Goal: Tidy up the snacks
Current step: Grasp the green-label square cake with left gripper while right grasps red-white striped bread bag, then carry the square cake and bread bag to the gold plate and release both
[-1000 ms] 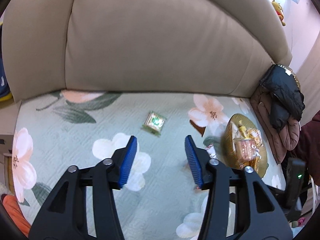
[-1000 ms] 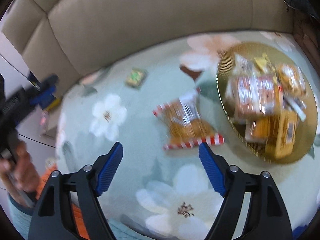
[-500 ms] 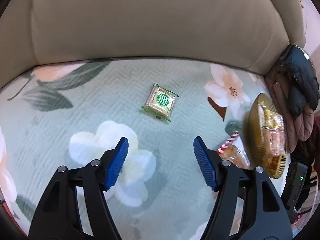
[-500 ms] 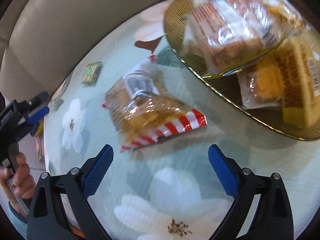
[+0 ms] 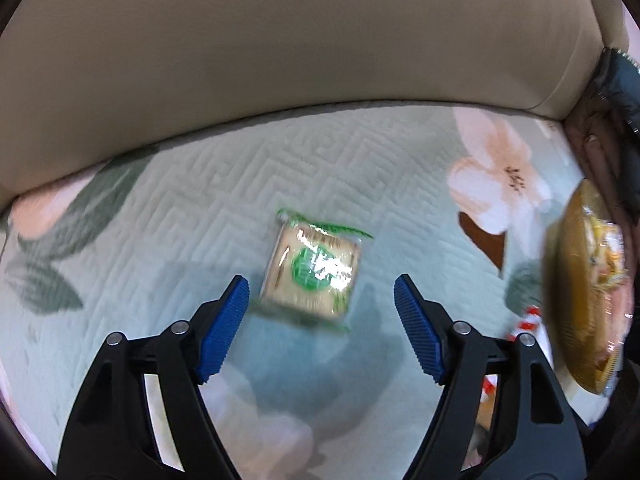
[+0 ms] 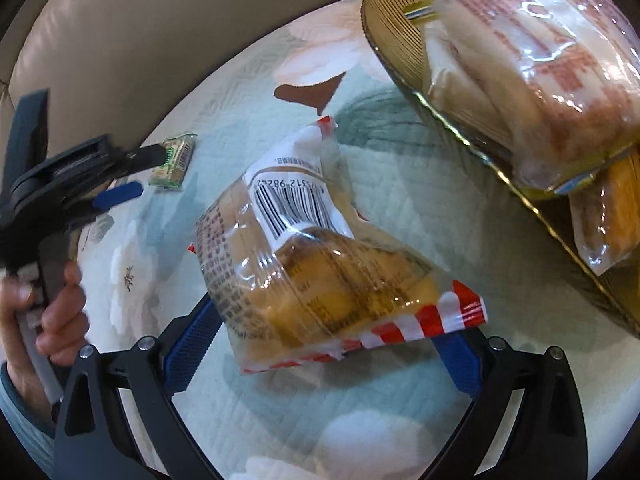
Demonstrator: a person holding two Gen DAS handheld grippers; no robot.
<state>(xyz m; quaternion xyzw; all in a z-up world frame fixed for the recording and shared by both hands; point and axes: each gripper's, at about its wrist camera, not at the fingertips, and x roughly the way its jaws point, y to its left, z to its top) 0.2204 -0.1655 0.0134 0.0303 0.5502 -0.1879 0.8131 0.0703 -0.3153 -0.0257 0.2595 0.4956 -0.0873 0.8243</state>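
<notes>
A small square snack packet with a green seal [image 5: 314,270] lies on the flowered sofa cover. My left gripper [image 5: 322,294] is open, its blue pads on either side of the packet's near edge, not touching it. A clear bread bag with red-white striped edge [image 6: 316,276] lies beside the gold plate [image 6: 400,60]. My right gripper [image 6: 328,354] is open, its pads flanking the bag's near end. The right wrist view also shows the left gripper [image 6: 132,174] at the small packet [image 6: 174,162].
The gold plate holds several wrapped snacks [image 6: 532,60] and also shows at the right edge of the left wrist view [image 5: 576,300]. The beige sofa backrest [image 5: 300,40] rises behind. Dark clothing [image 5: 616,92] lies at the far right.
Both grippers have moved forward and down: the left one up to the small packet, the right one up to the bread bag. Both remain open.
</notes>
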